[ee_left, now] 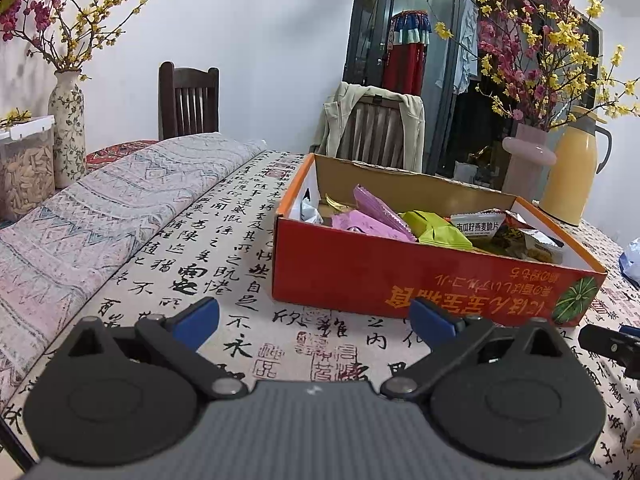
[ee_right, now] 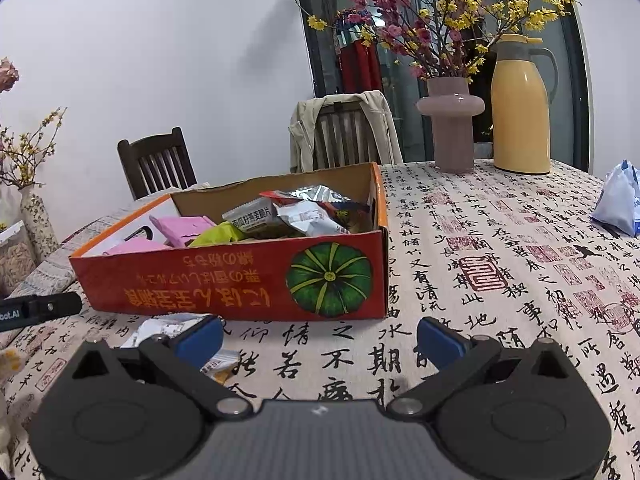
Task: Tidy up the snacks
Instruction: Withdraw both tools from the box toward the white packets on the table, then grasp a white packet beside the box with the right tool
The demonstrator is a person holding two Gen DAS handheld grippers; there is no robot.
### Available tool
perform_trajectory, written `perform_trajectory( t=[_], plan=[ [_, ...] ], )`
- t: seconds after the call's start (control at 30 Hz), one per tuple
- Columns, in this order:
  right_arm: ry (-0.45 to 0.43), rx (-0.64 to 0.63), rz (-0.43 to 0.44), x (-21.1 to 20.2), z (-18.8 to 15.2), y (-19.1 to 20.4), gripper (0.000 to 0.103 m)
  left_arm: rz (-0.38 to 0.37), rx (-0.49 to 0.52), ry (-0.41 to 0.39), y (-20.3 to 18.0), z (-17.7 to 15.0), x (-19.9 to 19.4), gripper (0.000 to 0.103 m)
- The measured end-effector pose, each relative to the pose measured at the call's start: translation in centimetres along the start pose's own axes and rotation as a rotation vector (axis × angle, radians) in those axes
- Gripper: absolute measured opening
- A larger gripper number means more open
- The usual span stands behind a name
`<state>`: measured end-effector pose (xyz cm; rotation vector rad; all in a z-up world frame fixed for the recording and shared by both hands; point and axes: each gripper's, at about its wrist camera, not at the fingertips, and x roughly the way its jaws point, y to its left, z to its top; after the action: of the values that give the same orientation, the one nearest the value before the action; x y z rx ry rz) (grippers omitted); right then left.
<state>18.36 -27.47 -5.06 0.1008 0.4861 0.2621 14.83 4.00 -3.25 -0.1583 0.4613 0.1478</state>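
- The table (ee_right: 500, 264) with its writing cloth lies under both sets of my fingers.
- The red box (ee_left: 360, 276) sits just ahead of my fingers, open on top, so I think snacks go in there.
- Snack packets (ee_left: 384, 220) are piled inside it.
- My left gripper (ee_left: 316, 316) is spread wide, holding nothing.
- My right gripper (ee_right: 320, 340) is wide too, empty.
- A loose packet (ee_right: 220, 366) lies by its left finger, maybe next.

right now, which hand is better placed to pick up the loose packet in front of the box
Probably right: the loose packet lies beside the open right tool; the left tool, also open, doesn't see it.
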Motion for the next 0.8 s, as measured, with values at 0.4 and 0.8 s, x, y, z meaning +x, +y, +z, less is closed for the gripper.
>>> perform_trajectory(
  t=[0.4,0.8],
  plan=[
    [0.057,-0.071,0.008,-0.6,-0.1,4.2,0.103,-0.017,-0.023,0.004,0.4,0.0,0.0,0.103],
    [0.206,-0.079,-0.061,2.9,-0.7,8.0,0.103,-0.030,-0.041,0.000,0.7,0.0,-0.1,0.103]
  ],
)
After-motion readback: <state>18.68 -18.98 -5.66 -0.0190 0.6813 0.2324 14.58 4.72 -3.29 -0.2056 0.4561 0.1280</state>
